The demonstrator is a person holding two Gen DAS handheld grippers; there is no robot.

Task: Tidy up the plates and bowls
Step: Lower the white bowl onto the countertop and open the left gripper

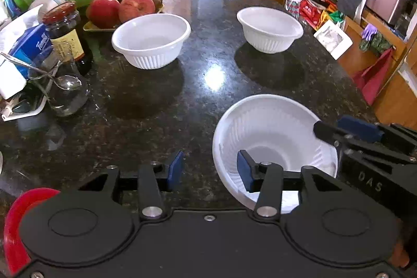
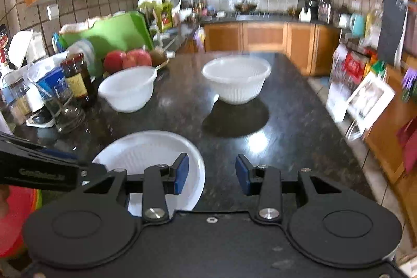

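Three white bowls on counter [image 1: 161, 106]: near bowl [image 1: 271, 137] by both released grippers, left [image 1: 209, 168] and right [image 2: 211, 175], far-left bowl [image 1: 151, 39], far-right bowl [image 1: 269, 29]; best gripped by rim, lifted level, nested squarely.

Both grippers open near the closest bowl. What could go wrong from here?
1. The near white ribbed plastic bowl looks thin and light; a rim pinch by the left gripper or right gripper could flex or tip it.
2. Reaching the far-left white bowl risks bumping the dark glass jar with the red lid beside it.
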